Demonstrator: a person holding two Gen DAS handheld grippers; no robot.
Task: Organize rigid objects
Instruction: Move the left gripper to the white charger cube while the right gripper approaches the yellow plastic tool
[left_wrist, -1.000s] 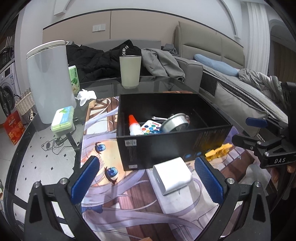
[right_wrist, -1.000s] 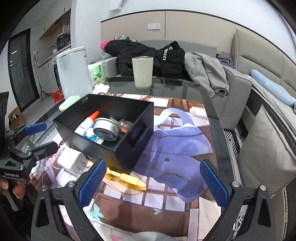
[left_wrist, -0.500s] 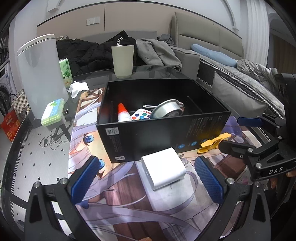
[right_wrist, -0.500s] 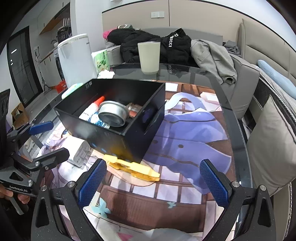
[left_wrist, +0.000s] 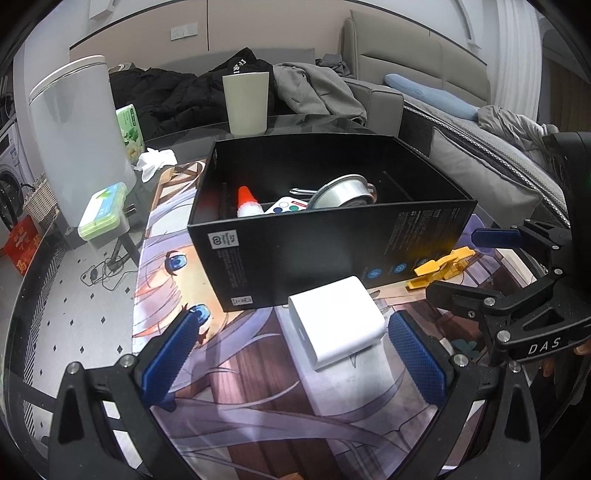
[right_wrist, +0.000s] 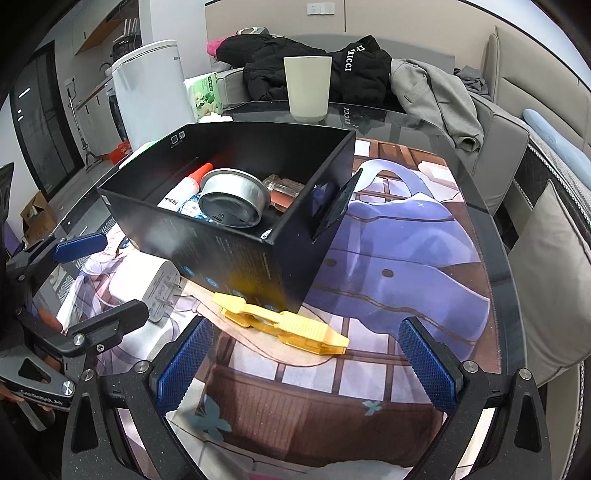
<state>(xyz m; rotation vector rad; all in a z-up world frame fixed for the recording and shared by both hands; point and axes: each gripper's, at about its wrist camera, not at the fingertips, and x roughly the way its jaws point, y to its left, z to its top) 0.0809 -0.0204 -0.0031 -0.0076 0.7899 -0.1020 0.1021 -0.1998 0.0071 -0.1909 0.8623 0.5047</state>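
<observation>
Black box (left_wrist: 332, 243), white charger (left_wrist: 334, 325), yellow clip (right_wrist: 280, 325), blue-padded tongs (left_wrist: 295, 354), purple anime-print mat (right_wrist: 399, 266)

Both my grippers are way closer in than a second ago. My left gripper (left_wrist: 291, 347) has dropped toward the white charger (left_wrist: 334, 322), which now sits between my wide-open fingers. My right gripper (right_wrist: 303, 354) has closed in on the yellow clip (right_wrist: 282, 323) by the black box (right_wrist: 236, 254).

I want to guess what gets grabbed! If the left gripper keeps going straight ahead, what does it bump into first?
Most likely the white charger, lying on the mat between the left gripper's open fingers, just before the black box. Depth is hard to judge.
</observation>
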